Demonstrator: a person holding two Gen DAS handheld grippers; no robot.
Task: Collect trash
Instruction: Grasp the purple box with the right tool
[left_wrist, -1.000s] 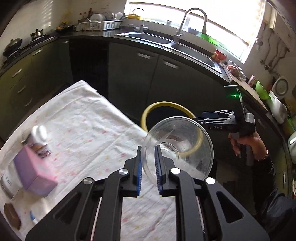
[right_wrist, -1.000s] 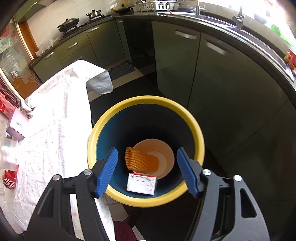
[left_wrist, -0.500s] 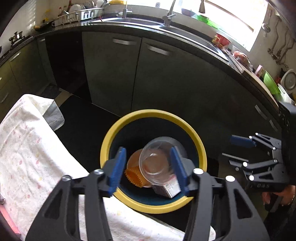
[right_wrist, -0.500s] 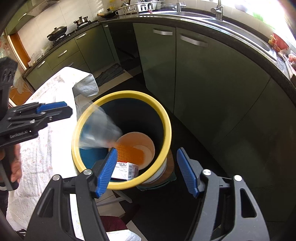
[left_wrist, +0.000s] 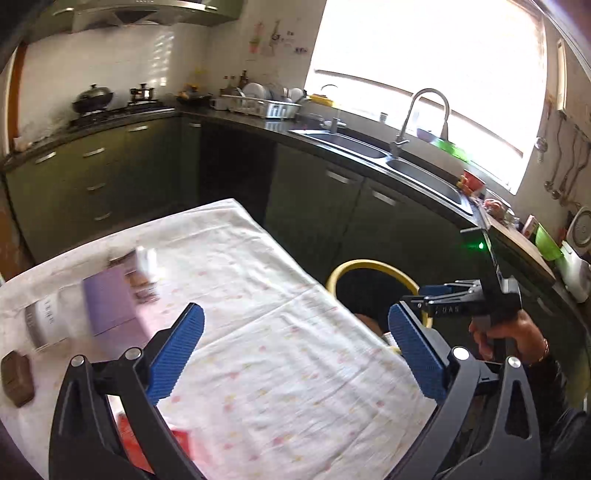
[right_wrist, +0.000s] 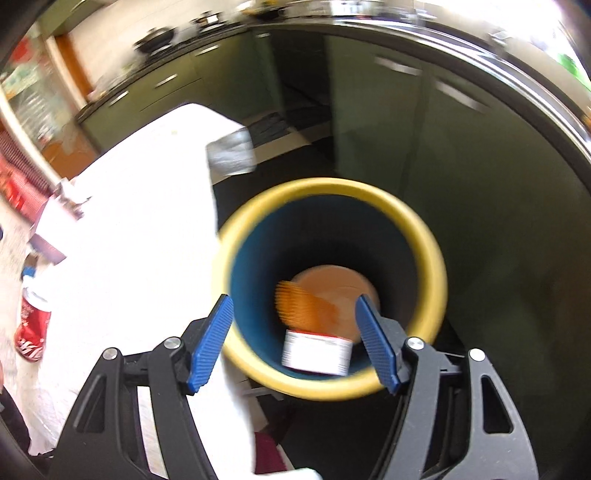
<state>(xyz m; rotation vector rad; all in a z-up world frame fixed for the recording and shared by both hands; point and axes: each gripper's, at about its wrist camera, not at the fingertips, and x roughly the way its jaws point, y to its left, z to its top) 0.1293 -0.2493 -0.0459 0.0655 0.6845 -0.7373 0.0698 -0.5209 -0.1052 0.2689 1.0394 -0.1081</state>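
My left gripper (left_wrist: 295, 317) hangs over the table's white flowered cloth (left_wrist: 280, 369); its jaws are opening wide with nothing between them. On the cloth to its left lie a purple box (left_wrist: 107, 302), a white bottle (left_wrist: 46, 321), a small bottle (left_wrist: 146, 258) and a brown block (left_wrist: 16, 373). The yellow-rimmed bin (right_wrist: 332, 192) stands beside the table, directly under my open, empty right gripper (right_wrist: 295, 306). Inside the bin are an orange foam net (right_wrist: 303, 302), a brown bowl (right_wrist: 332, 277) and a white carton (right_wrist: 317, 352). A red can (right_wrist: 31, 325) lies on the cloth.
Dark green cabinets and a counter with a sink (left_wrist: 424, 177) run behind the bin (left_wrist: 373, 266). A hand (left_wrist: 517, 332) holds the right gripper (left_wrist: 424, 299) above the bin. Something red (left_wrist: 136, 443) lies under my left fingers. Both views are blurred by motion.
The left gripper released the clear plastic cup over the bin, opened wide and swung back over the table. The right gripper drifted, so the bin sits more central in its view.
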